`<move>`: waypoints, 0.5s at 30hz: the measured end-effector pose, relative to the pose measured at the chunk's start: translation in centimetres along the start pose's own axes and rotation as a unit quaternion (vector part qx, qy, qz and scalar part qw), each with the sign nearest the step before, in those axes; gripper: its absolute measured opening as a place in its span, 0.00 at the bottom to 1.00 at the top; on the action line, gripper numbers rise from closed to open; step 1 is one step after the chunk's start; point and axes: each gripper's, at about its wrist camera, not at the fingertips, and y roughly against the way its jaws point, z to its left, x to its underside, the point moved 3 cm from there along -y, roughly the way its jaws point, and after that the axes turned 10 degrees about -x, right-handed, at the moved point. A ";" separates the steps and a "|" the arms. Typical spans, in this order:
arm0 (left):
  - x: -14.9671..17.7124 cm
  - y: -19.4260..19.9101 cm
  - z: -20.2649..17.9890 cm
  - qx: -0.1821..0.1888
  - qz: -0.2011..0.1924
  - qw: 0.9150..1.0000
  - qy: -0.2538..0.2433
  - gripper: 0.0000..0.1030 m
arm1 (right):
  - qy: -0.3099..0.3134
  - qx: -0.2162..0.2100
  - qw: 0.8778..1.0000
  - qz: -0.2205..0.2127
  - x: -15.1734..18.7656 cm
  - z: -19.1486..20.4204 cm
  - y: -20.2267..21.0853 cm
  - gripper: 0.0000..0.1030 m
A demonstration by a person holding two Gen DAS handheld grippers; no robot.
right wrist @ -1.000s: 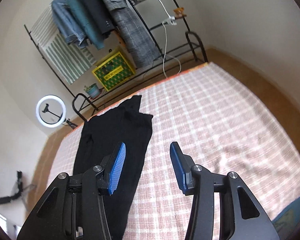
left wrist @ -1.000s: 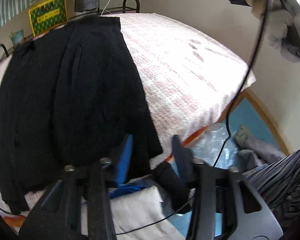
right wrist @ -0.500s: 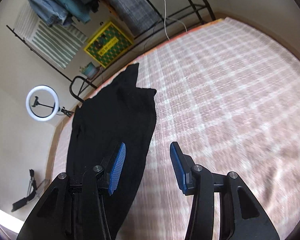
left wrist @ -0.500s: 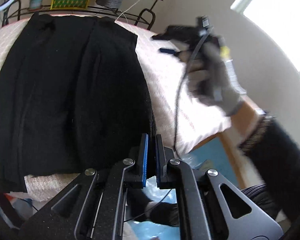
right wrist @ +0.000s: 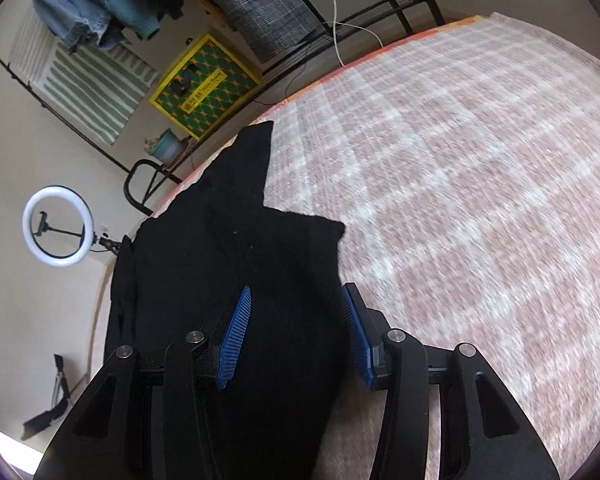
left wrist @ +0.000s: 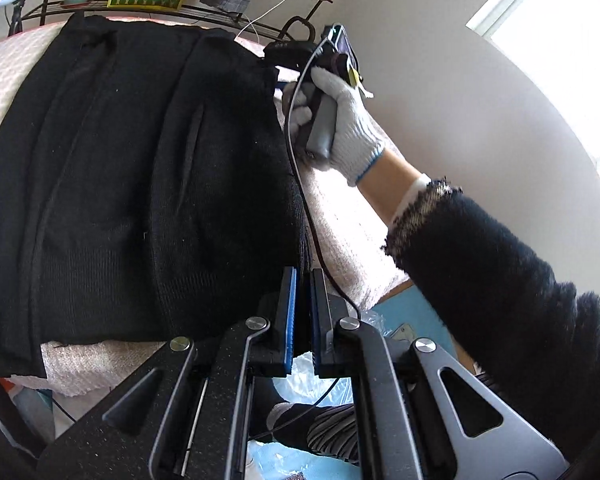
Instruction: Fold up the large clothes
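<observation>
Checked bedspread (right wrist: 480, 200) with the black garment (left wrist: 140, 180) flat along its edge; left gripper (left wrist: 303, 280) pinches the near corner, right gripper (right wrist: 296, 320) hangs half-open over the far edge; I'd grab there before lifting.

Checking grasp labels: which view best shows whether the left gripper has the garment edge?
Left wrist view: the left gripper has its jaws shut on the black garment edge. The right wrist view shows only the garment, not that gripper.

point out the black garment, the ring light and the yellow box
black garment (left wrist: 140, 184): left wrist view, middle of the knit.
ring light (right wrist: 58, 226): right wrist view, on the phone clip inside its ring.
yellow box (right wrist: 204, 88): right wrist view, its green patterned face.
</observation>
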 end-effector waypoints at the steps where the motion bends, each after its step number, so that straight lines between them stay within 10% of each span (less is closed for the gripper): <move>1: -0.1 -0.2 0.0 0.000 0.001 1.000 0.001 0.04 | 0.001 -0.006 1.000 0.003 -0.1 0.2 -0.3 0.25; 2: 0.1 -0.2 0.0 0.001 0.002 1.000 0.001 0.04 | 0.002 -0.013 1.000 0.011 -0.1 0.4 -0.7 0.04; 15: 1.4 -2.4 0.9 0.030 0.028 0.999 0.032 0.04 | 0.050 0.069 0.996 -0.019 -1.6 1.4 2.8 0.03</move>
